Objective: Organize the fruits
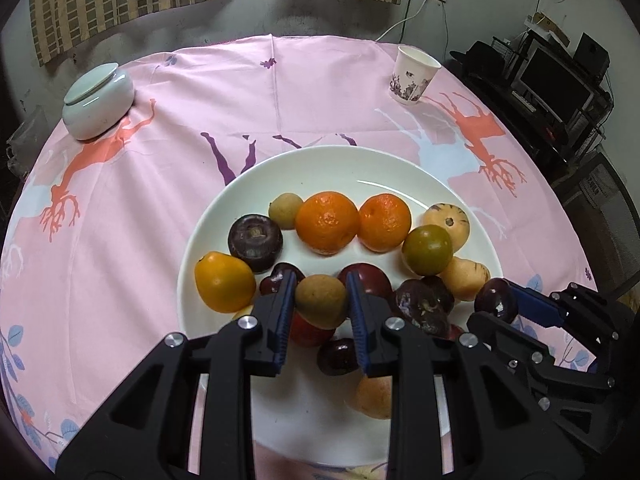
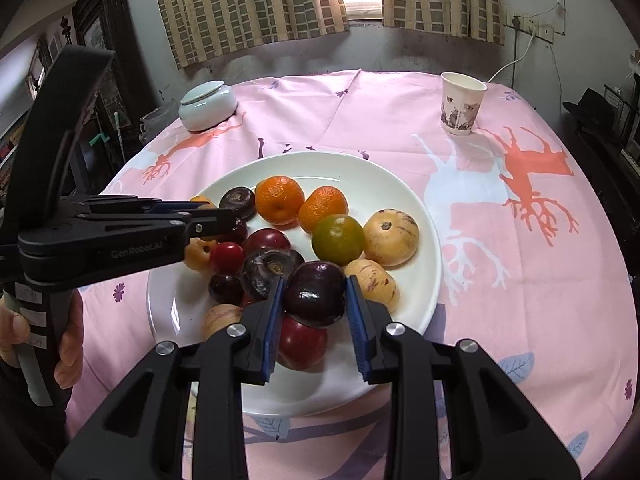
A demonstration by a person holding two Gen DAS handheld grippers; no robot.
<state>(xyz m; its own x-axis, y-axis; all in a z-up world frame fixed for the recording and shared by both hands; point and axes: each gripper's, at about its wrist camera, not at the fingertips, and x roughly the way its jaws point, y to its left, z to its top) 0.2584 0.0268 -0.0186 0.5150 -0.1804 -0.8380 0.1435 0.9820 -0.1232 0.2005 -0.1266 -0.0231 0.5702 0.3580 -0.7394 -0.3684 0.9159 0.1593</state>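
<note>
A wide white plate (image 1: pixel 360 168) (image 2: pixel 384 188) on the pink cloth holds several fruits: two oranges (image 1: pixel 328 222), a green citrus (image 2: pixel 338 240), pale striped melons (image 2: pixel 390 236), dark purple and red ones. My left gripper (image 1: pixel 321 286) is shut on a small tan-brown round fruit (image 1: pixel 321 300), held just above the plate's near side. My right gripper (image 2: pixel 316 292) is shut on a dark purple plum (image 2: pixel 316 294) over the plate's near right part. In the left wrist view the right gripper (image 1: pixel 498 304) and its plum (image 1: pixel 494 298) show at the right.
A lidded pale green jar (image 1: pixel 98 100) (image 2: pixel 208 106) stands at the table's far left. At the far right is a patterned paper cup (image 1: pixel 414 76) (image 2: pixel 462 104). A person's hand (image 2: pixel 68 344) grips the left gripper (image 2: pixel 228 220) handle. Dark furniture flanks the round table.
</note>
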